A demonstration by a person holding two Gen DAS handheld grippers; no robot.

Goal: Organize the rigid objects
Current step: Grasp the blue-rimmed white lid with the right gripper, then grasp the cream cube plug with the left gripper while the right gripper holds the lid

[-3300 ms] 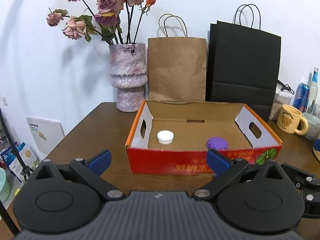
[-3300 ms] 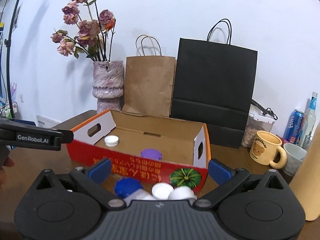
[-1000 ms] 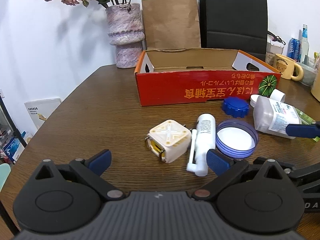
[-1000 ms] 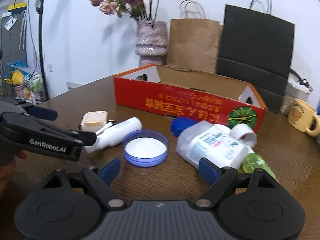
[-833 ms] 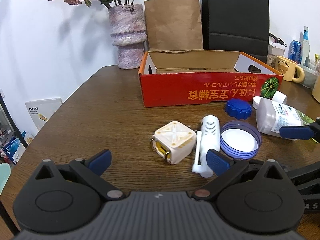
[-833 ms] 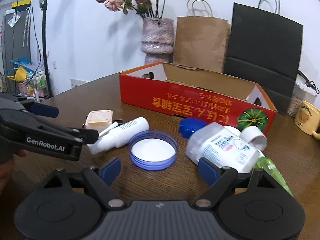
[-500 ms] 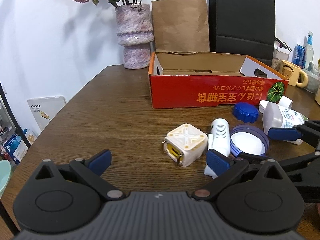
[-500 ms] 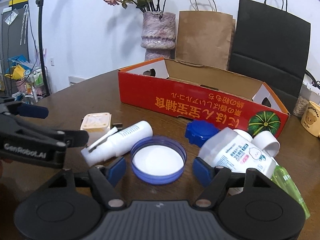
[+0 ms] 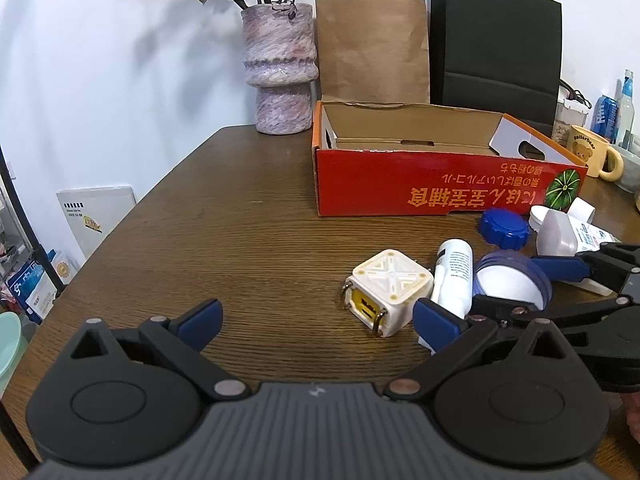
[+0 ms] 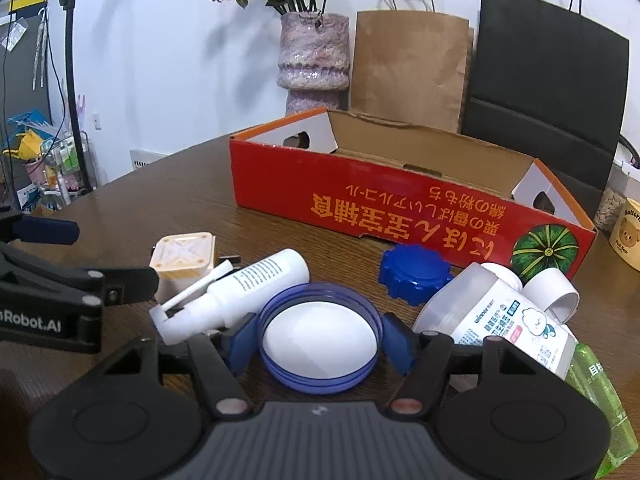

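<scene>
Lowered since before, the right gripper [image 10: 318,340] brackets the blue lid [image 10: 320,338] on the wood-grain bench [image 9: 240,240] by a white wall [image 9: 100,80]; left gripper [image 9: 316,320] jaws wide.

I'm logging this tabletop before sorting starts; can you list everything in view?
cardboard box: 1, red, mid-table, open.
round lid: 1, blue rim, white inside, between right gripper's fingers.
spray bottle: 1, white, lying left of lid.
charger cube: 1, cream, left of spray bottle.
screw cap: 1, dark blue, before box.
labelled bottle: 1, white, lying right.
green bottle: 1, far right.
vase: 1, pink-purple, behind.
paper bags: 2, brown, black.
mug: 1, yellow.
left gripper: open.
right gripper: around lid, grip unclear.
</scene>
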